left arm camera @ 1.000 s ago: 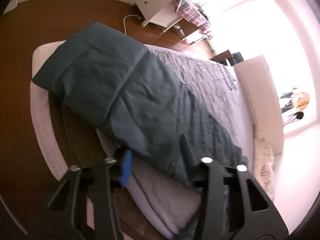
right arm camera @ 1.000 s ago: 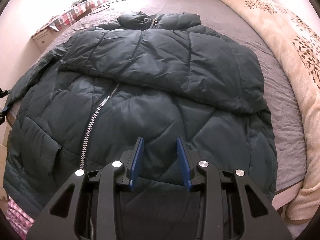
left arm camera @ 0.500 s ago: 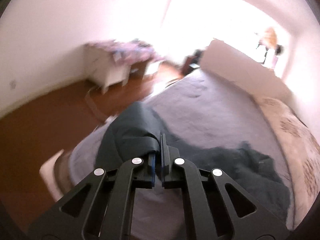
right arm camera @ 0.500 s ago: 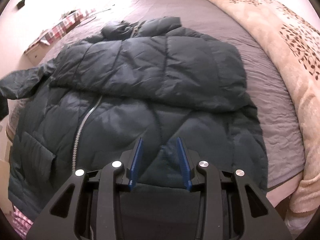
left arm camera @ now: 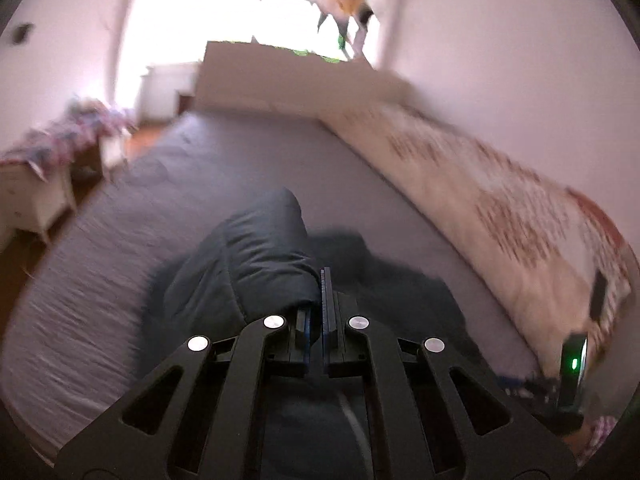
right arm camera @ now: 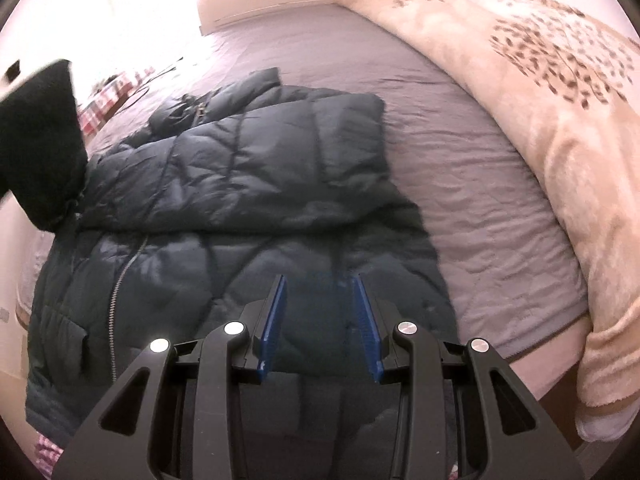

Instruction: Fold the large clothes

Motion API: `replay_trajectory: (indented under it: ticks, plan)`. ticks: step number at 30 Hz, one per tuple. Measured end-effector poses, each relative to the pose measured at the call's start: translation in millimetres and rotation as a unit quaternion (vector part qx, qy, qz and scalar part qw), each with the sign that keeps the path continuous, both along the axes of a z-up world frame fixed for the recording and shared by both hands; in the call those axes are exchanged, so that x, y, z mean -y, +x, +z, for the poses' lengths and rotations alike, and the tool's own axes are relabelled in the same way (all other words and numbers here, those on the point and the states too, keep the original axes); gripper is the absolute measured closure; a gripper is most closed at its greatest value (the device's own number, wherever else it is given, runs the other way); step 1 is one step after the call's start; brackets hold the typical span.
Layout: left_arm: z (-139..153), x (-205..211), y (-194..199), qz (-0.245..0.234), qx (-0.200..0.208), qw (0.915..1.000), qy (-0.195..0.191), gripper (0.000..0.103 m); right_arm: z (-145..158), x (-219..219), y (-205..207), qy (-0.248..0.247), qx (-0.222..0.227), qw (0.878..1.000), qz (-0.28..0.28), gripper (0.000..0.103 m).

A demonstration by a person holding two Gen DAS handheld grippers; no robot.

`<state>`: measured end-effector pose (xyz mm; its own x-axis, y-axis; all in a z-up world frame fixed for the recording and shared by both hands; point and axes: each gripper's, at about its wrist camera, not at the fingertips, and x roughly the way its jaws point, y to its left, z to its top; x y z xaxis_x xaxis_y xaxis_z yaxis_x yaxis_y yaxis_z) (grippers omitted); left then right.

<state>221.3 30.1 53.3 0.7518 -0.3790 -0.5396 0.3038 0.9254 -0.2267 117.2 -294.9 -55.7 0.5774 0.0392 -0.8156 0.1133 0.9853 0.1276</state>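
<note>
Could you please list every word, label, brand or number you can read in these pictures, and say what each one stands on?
None can be read. The jacket shows no label or brand, only its zipper. The blanket bears a leaf pattern, no lettering. The device with a green light is too blurred to show any text.

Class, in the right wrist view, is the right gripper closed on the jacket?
No: the right gripper stands open above the dark jacket.
</note>
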Motion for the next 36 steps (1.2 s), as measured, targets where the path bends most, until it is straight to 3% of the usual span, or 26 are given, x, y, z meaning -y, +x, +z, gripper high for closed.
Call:
replay_trajectory:
  ticks: [3, 10, 12, 14, 16, 21, 23, 25, 27, 30, 36]
  plan:
    - [-43, 35, 2, -0.025, -0.052, 0.9981, 0.022, 0.1, -3, 12, -4, 0.009, -0.001, 1.0, -0.01, 0.066]
    - [-121, 52, 3, -0.027, -0.157, 0.9859, 0.052, 0.096, -8, 23, -7, 0.023, -0.005, 1.0, -0.016, 0.066]
    - [-131, 47, 2, -0.025, -0.187, 0.981, 0.047, 0.077, -10, 21, -6, 0.028, -0.008, 0.999, -0.013, 0.066]
    - [-135, 51, -2, -0.018, -0.199, 0.9794, 0.028, 0.04, -10, 16, -5, 0.029, -0.01, 1.0, -0.007, 0.066]
    - [-126, 46, -12, -0.006, -0.188, 0.9819, 0.017, 0.028, -10, 10, -3, 0.027, -0.01, 1.0, 0.002, 0.066]
    - [-108, 15, -44, 0.013, -0.175, 0.9845, -0.01, 0.024, 0, -20, 8, 0.02, -0.004, 0.999, 0.043, 0.066]
    - [-103, 1, -55, 0.032, -0.172, 0.9846, -0.012, 0.024, 7, -41, 14, 0.015, 0.004, 0.998, 0.068, 0.059]
    - [-100, -20, -72, 0.065, -0.164, 0.9843, -0.009, 0.024, 16, -63, 20, 0.009, 0.016, 0.995, 0.093, 0.044]
    - [-100, -35, -84, 0.093, -0.158, 0.9829, -0.003, 0.024, 26, -94, 26, 0.005, 0.033, 0.991, 0.128, 0.042]
    - [-102, -61, -104, 0.129, -0.155, 0.9794, 0.0, 0.024, 37, -147, 35, -0.011, 0.051, 0.981, 0.188, 0.038]
    - [-111, -97, -128, 0.159, -0.162, 0.9737, -0.015, 0.024, 41, -261, 55, -0.087, 0.086, 0.952, 0.282, 0.023]
